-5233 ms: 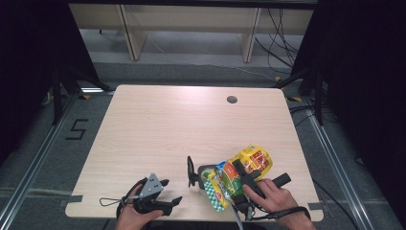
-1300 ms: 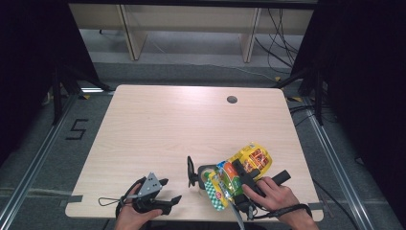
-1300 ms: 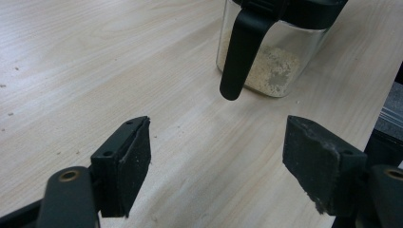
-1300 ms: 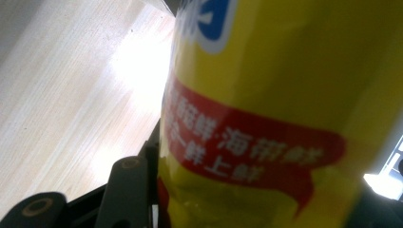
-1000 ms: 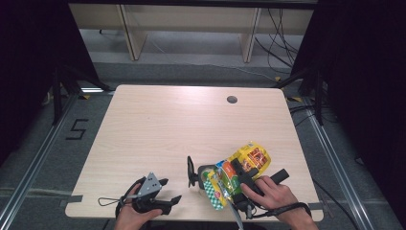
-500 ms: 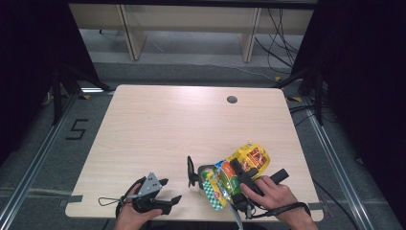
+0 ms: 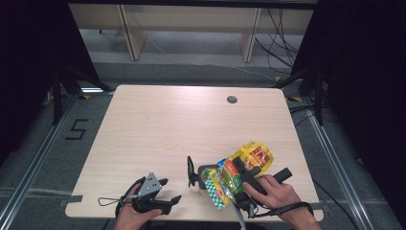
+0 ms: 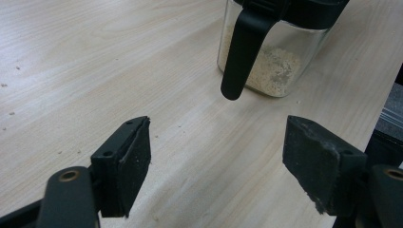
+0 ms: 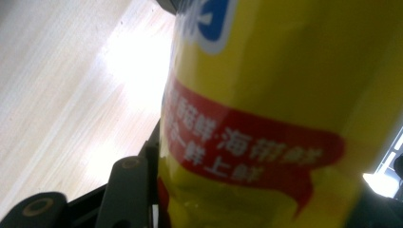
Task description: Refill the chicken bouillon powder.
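A yellow snack bag with red and green print lies tilted at the table's near right. My right gripper is shut on it, and the bag sits close between the jaws in the right gripper view. Just left of the bag stands a small glass jar with a black lid hanging open. It holds pale crumbs, and its black handle hangs down in front. My left gripper rests open near the front left edge. It points at the jar with nothing between its pads.
The wooden table has a round cable hole at the back right. A dark floor with rails and cables surrounds it. Both hands come in at the front edge.
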Demonstrator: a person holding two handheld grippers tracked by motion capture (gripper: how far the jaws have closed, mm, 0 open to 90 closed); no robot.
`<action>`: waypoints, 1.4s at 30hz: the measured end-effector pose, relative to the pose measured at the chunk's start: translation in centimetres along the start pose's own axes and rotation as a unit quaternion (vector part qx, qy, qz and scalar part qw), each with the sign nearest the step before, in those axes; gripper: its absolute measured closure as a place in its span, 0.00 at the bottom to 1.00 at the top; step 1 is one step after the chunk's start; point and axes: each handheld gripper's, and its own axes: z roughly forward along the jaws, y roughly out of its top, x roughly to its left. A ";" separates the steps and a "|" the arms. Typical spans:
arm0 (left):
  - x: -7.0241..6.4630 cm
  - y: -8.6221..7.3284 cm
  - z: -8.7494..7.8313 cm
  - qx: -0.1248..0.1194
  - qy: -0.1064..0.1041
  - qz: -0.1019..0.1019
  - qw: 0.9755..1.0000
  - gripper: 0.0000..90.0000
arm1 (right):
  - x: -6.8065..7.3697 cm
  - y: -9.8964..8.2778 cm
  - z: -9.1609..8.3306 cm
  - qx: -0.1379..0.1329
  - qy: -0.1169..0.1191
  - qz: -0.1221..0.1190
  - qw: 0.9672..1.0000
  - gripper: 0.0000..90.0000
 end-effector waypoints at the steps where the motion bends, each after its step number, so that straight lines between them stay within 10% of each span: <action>1: 0.0 0.0 0.0 0.000 0.000 -0.001 1.000 0.27 | 0.0 -0.1 -0.1 0.002 0.002 -0.003 1.000 0.57; 42: -0.3 0.0 0.1 -0.005 -0.002 -0.012 1.000 0.27 | 0.2 0.3 -0.4 -0.006 0.004 -0.012 1.000 0.58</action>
